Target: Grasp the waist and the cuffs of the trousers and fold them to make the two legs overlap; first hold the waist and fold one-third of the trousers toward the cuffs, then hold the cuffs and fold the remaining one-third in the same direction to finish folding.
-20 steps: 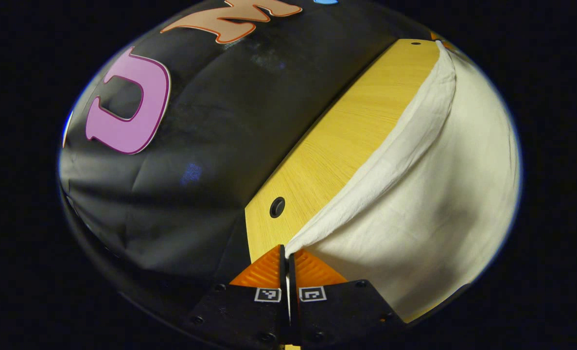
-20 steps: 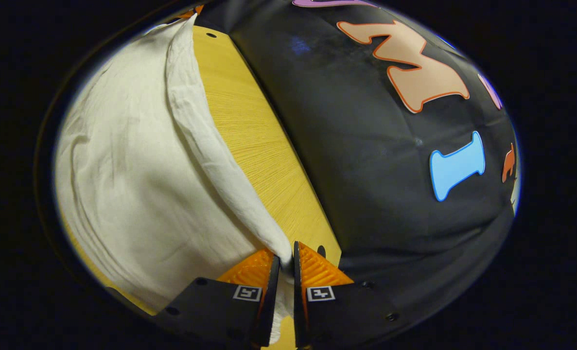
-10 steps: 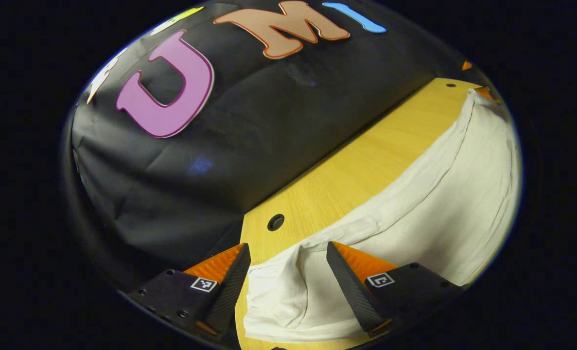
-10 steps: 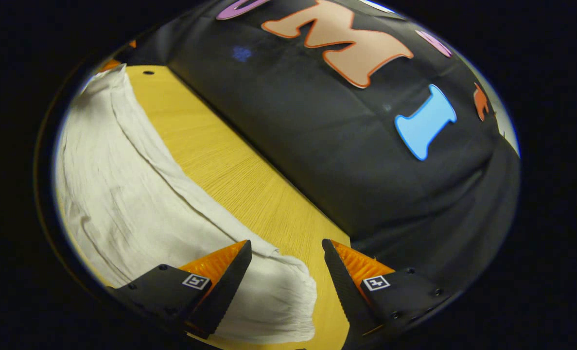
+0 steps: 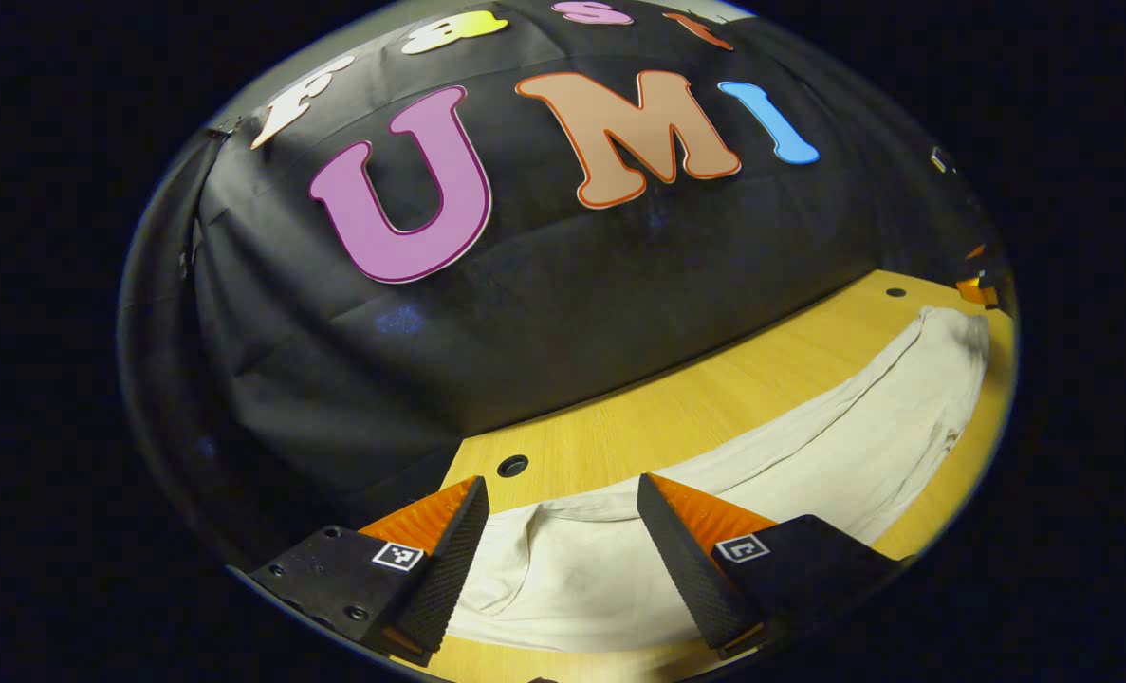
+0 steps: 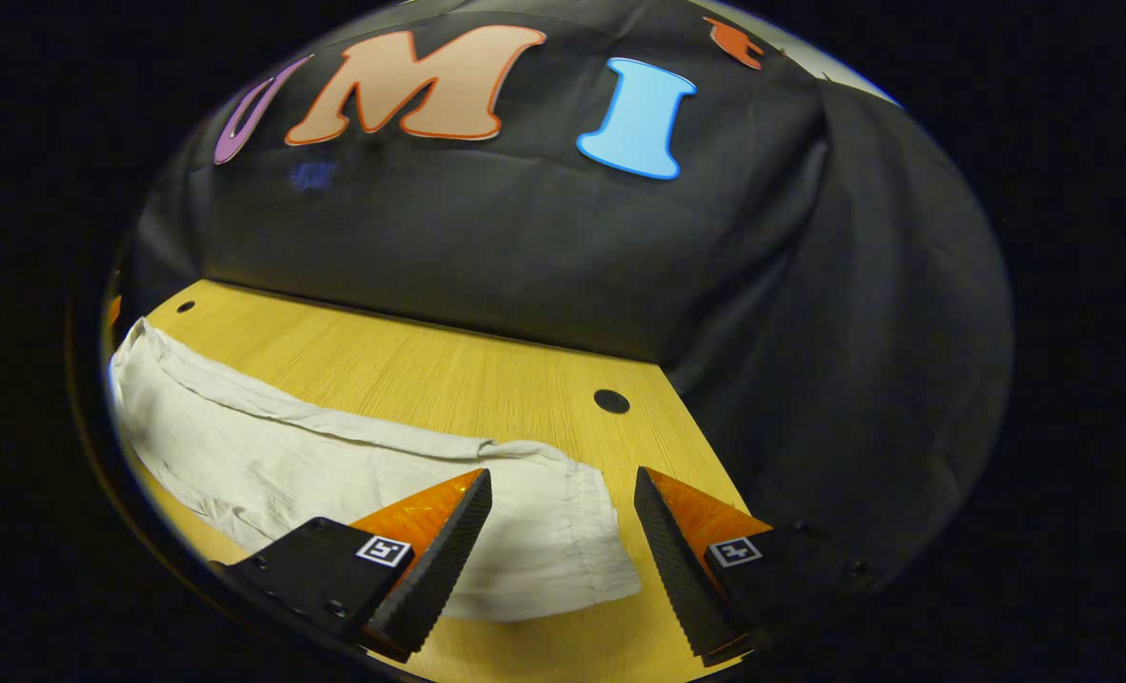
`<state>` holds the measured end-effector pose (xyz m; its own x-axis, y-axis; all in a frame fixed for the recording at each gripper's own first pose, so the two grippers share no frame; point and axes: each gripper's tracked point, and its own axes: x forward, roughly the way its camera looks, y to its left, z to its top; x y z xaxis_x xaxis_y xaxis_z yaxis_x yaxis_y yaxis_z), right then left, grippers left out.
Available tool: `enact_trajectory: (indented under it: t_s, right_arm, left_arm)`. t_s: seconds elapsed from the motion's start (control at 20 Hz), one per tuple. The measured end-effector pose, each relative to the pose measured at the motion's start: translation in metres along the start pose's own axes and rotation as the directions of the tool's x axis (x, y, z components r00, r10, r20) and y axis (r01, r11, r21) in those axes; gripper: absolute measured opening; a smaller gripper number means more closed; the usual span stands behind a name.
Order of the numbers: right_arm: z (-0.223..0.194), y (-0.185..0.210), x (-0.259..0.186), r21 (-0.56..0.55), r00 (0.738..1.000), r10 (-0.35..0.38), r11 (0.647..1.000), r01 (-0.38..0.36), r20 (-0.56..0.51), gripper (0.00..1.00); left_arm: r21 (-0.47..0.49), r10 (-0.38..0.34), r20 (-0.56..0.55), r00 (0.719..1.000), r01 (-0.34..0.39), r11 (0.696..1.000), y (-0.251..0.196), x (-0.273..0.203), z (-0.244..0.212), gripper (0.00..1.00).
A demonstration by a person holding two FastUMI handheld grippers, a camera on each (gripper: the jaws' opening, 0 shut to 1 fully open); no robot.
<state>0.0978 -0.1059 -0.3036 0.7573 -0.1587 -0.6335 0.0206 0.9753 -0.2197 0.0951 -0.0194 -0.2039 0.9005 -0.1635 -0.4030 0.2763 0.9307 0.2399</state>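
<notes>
The trousers (image 5: 838, 455) lie flat along the table (image 6: 449, 370), their long axis parallel to its back edge. The left gripper (image 5: 558, 555) and right gripper (image 6: 563, 555) hover with fingers spread and empty, one above each end of the trousers.

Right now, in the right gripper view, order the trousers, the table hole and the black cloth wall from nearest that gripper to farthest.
1. Trousers, lying under the open fingers.
2. Table hole, ahead, slightly right.
3. Black cloth wall, behind the table edge.
</notes>
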Motion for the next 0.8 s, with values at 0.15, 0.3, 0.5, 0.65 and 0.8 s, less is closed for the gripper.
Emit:
enact_trajectory:
  t_s: [0.15,0.3,0.5,0.65,0.8]
  right_arm:
    - [-0.020,-0.021,-0.005,0.081,0.999,-0.007,0.997,0.011,-0.042,0.98]
    - [-0.042,-0.025,-0.009,0.204,0.995,0.009,0.979,0.011,-0.097,0.98]
    - [-0.073,-0.028,-0.008,0.396,0.982,0.038,0.917,0.039,-0.184,0.98]
    - [-0.096,-0.029,-0.005,0.491,0.970,0.055,0.868,0.071,-0.238,0.96]
    - [-0.108,-0.030,0.000,0.554,0.960,0.076,0.827,0.091,-0.271,0.96]
  left_arm:
    - [-0.059,-0.027,0.022,0.999,0.028,0.998,-0.013,-0.007,0.013,0.95]
    - [-0.086,-0.033,0.030,0.999,0.035,0.996,-0.020,-0.013,0.019,0.95]
    - [-0.090,-0.043,0.023,0.999,0.045,0.995,-0.031,-0.018,0.013,0.95]
    - [-0.097,-0.037,0.012,0.999,0.038,0.995,-0.032,-0.022,0.011,0.95]
    - [-0.103,-0.029,0.000,1.000,0.029,0.994,-0.034,-0.023,0.009,0.95]
